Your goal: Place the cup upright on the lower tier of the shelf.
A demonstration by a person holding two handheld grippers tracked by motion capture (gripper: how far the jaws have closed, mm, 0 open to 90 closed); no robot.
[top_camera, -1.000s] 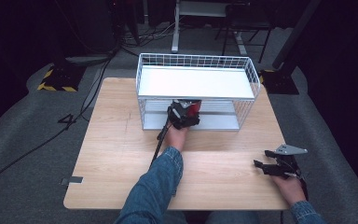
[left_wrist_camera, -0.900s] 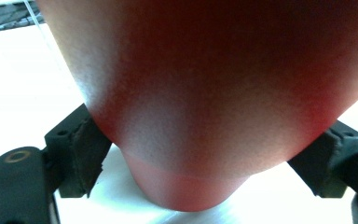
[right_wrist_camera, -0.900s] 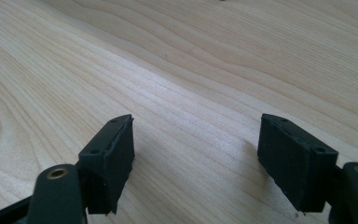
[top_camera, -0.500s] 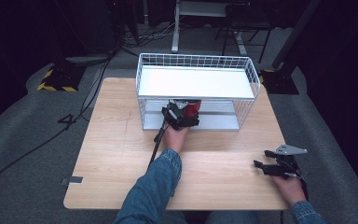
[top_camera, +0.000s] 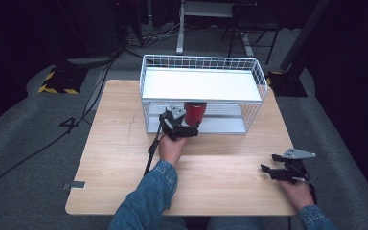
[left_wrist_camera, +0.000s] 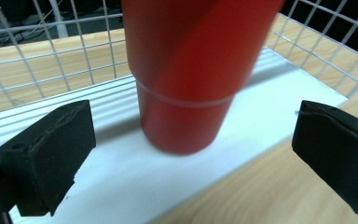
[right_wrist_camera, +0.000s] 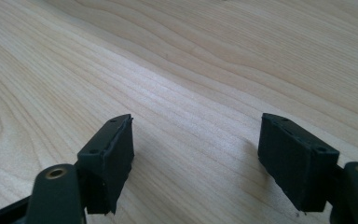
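Red cup (left_wrist_camera: 186, 79) stands free between the left tool (left_wrist_camera: 191, 154) jaws

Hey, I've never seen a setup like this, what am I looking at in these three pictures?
A person sits at a wooden table, holding a hand-operated gripper in each hand. One picture looks down from above; the other two come from cameras riding on the grippers, looking along their black jaws. On the table stands a white wire rack with a red cup on its lower shelf. The left gripper is open, its jaws either side of the cup without touching it. The right gripper is open over bare wood, holding nothing.
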